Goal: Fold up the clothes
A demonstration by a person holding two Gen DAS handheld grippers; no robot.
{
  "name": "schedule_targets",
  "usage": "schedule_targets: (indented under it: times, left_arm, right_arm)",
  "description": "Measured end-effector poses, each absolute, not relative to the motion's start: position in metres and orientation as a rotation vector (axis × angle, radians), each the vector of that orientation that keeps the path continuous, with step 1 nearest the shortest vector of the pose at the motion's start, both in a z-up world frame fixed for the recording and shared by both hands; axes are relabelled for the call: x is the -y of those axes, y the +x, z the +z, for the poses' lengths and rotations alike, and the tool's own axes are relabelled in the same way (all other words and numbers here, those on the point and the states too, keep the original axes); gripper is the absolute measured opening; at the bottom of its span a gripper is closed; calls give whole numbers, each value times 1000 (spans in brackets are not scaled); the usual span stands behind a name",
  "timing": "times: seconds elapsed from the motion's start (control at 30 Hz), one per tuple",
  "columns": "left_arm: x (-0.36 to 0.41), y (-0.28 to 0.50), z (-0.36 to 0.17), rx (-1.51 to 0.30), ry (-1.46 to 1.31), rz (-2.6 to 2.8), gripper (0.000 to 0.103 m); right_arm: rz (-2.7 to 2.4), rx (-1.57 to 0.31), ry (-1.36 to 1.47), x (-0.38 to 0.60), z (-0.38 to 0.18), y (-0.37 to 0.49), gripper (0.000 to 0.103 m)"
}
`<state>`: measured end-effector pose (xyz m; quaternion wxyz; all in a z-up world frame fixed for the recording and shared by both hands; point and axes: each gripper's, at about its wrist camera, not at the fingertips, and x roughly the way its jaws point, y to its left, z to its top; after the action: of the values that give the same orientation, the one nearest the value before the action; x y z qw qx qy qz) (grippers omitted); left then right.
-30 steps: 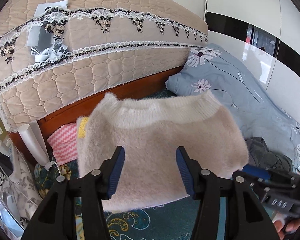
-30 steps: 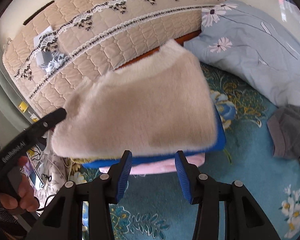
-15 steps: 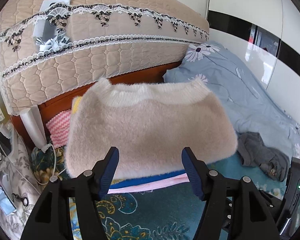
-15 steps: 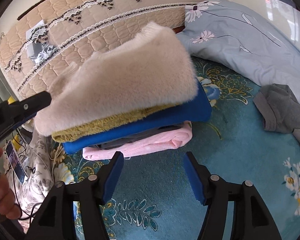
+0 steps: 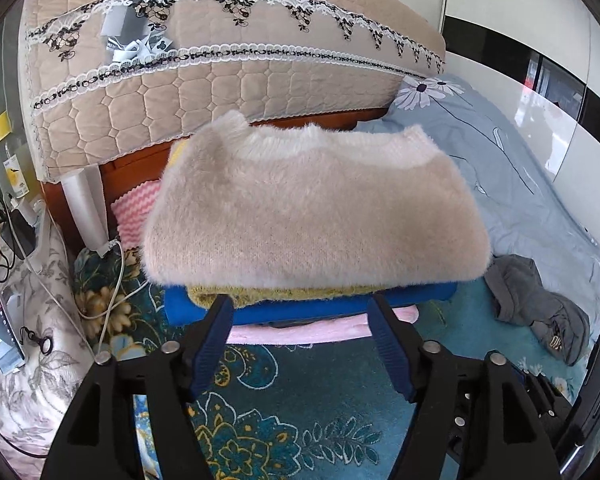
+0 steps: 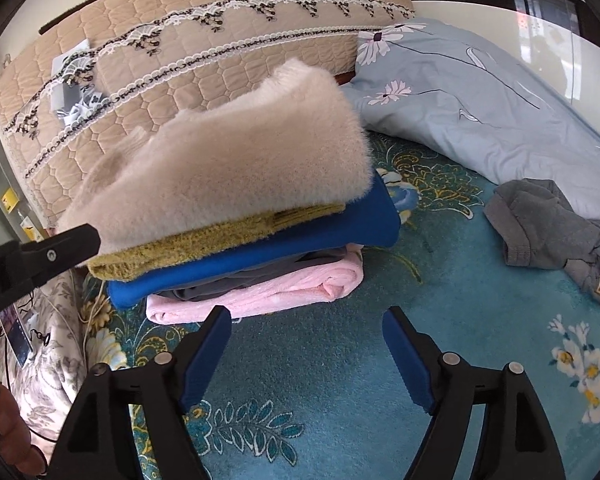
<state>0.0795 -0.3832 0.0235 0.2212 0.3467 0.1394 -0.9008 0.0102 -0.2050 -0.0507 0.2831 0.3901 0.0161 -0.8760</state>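
A folded fuzzy beige sweater lies on top of a stack of folded clothes on the bed; it also shows in the right wrist view. Under it lie a mustard knit, a blue garment, a grey one and a pink one. My left gripper is open and empty just in front of the stack. My right gripper is open and empty, a little back from the stack. A crumpled grey garment lies loose to the right, also in the left wrist view.
The teal floral bedspread covers the bed. A quilted beige headboard stands behind the stack. A light blue floral duvet lies at the right. A cable and a phone lie at the left edge.
Both grippers have opened wider and drawn back from the stack. The beige sweater, held up a second ago, now rests on top of the stack.
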Motion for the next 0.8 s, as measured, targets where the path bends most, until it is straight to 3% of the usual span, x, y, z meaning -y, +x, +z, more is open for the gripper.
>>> schedule_targets:
  times: [0.1,0.43,0.8]
  left_arm:
    - [382,81,22,-402,957,-2477,82]
    - [377,90,18,-458,950,-2452,82]
    - [366,101,14,-391,938,-2446,82]
  right_arm:
    - [-2367,-28,1019,201,-48,12,103]
    - [-2404,-29,980,199,-43,16,103]
    - [-2429,-19,946,194,-37,20,103]
